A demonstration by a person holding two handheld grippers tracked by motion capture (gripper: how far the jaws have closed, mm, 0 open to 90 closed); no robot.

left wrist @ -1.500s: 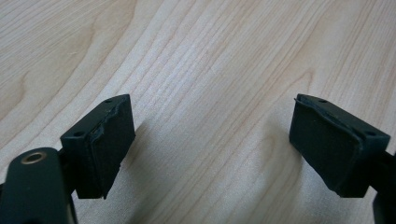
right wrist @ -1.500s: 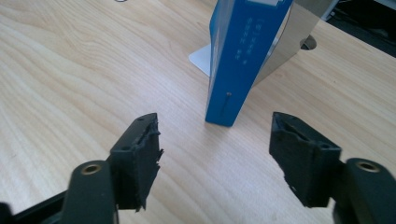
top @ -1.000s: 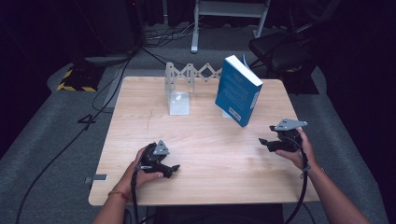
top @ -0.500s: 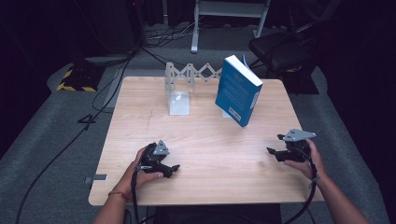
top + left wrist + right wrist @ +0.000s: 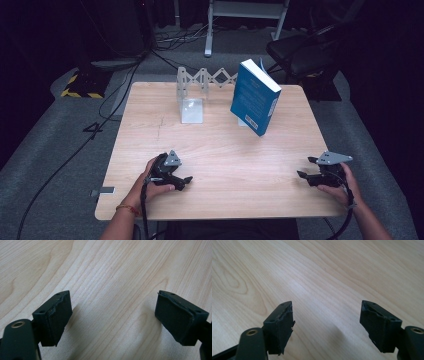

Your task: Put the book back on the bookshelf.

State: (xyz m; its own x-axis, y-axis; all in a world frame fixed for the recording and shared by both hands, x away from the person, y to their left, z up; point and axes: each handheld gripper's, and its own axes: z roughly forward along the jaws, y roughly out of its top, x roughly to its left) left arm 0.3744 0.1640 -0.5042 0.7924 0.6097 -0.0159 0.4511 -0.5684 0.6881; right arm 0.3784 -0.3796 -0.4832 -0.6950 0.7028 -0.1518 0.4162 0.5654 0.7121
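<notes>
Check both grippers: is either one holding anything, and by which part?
Nothing is held. The left gripper and the right gripper both stand open over bare table, far from the blue book.

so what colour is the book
Blue book, with a white label low on its cover; clearest in the high view.

Table (image 5: 215, 150) brightly lit, surroundings dark; soft shadows under jaws; slight blur.

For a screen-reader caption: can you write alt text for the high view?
A person's left gripper and right gripper rest open and empty near the front edge of a light wooden table. Farther back, a blue hardcover book stands tilted beside a grey metal folding rack.
</notes>
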